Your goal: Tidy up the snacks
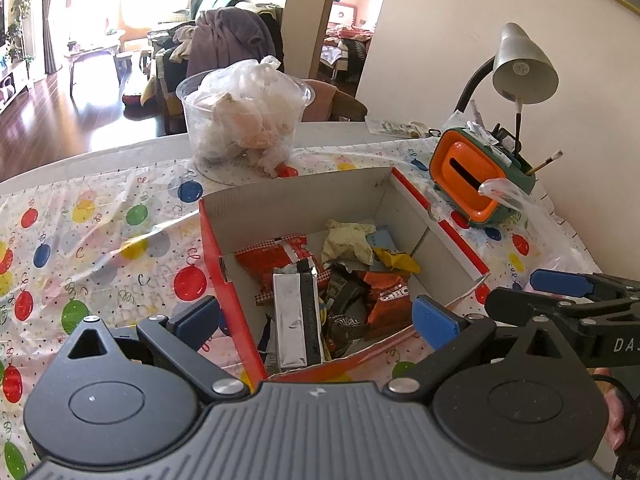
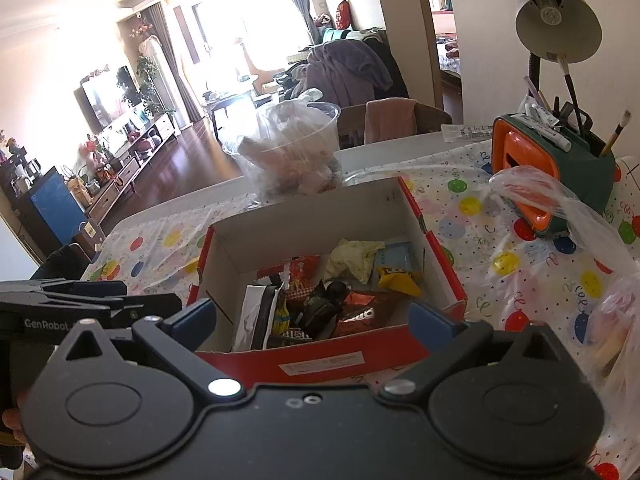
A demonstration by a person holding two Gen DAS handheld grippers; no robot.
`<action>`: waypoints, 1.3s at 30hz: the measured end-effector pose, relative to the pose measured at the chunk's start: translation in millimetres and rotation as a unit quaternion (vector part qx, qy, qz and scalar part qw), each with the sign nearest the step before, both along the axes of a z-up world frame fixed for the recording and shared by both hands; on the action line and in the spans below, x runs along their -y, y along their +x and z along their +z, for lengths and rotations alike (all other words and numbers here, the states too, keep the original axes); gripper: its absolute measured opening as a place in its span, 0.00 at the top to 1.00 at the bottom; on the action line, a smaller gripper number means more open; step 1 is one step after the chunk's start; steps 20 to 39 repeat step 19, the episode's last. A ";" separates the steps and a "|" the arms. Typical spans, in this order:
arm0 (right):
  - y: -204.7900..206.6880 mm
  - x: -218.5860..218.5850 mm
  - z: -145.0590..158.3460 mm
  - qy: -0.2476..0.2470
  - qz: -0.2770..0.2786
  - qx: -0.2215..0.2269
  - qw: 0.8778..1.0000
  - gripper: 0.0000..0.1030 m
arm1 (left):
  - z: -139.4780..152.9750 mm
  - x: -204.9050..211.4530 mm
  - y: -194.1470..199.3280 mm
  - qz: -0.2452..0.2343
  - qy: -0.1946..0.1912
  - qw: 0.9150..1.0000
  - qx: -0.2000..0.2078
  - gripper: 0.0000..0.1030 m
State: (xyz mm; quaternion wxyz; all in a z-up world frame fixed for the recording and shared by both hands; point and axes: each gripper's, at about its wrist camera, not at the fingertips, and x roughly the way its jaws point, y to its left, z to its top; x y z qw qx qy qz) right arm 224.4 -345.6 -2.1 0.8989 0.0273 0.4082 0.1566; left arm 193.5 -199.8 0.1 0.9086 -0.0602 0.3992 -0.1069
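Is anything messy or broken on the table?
The red cardboard box looks worn: its near edge is torn and bent in the left wrist view. The snacks inside lie in a jumbled heap. A loose plastic bag drapes over the orange organizer. Nothing looks spilled.

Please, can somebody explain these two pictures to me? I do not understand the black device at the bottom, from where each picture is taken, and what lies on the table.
A person holds a two-finger tool in each hand, each carrying a camera looking forward along its fingers. The black shape below is the tool itself. One picture comes from the left gripper, the other from the right gripper. Both are open and hold nothing. On the balloon-patterned tablecloth stands a red-and-white open cardboard box with wrapped snacks inside. Behind it stands a clear plastic tub holding a white bag; to its right an orange-and-green desk organiser and a grey desk lamp.
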 end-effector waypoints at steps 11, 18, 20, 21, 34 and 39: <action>2.1 3.9 -0.3 -0.003 0.001 -0.004 1.000 0.00 | -2.0 5.0 1.9 0.001 0.000 1.000 -0.005 0.00; 2.1 5.9 -3.6 -0.002 0.000 -0.010 1.000 0.00 | -4.8 5.0 2.6 0.005 -0.006 1.000 -0.012 0.00; 2.1 5.7 -3.7 -0.002 0.001 -0.011 1.000 0.00 | -5.1 4.9 2.6 0.004 -0.006 1.000 -0.013 0.00; 2.1 5.7 -3.7 -0.002 0.001 -0.011 1.000 0.00 | -5.1 4.9 2.6 0.004 -0.006 1.000 -0.013 0.00; 2.1 5.7 -3.7 -0.002 0.001 -0.011 1.000 0.00 | -5.1 4.9 2.6 0.004 -0.006 1.000 -0.013 0.00; 2.1 5.7 -3.7 -0.002 0.001 -0.011 1.000 0.00 | -5.1 4.9 2.6 0.004 -0.006 1.000 -0.013 0.00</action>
